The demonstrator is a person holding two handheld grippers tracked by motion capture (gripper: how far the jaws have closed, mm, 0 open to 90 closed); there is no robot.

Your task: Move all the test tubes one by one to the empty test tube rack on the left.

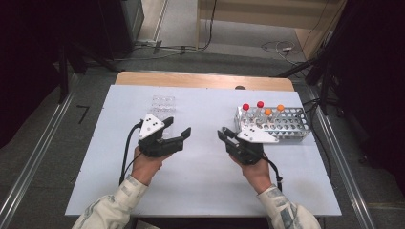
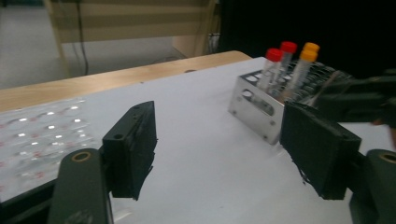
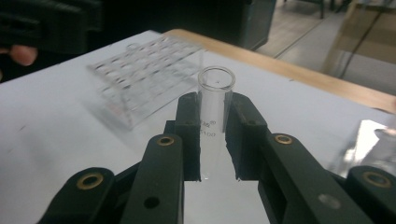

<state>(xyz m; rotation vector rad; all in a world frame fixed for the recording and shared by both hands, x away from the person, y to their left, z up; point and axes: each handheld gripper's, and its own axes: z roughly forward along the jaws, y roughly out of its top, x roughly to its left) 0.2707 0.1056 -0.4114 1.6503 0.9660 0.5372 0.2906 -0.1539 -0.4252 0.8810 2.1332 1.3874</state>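
Right gripper view showed the right gripper clamping a clear, round-rimmed glass tube; the left gripper's flat black fingers stood wide, empty.

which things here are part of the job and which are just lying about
In the job:
right gripper, shut on an open glass tube
clear plastic rack
metal rack with capped tubes
left gripper, open

Lying about:
cables on the floor

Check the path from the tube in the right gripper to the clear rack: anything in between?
Nothing visible on the table blocks it. The right gripper is shut on the uncapped glass tube, and bare white table lies between it and the clear rack. The left gripper, open, hovers near that route.
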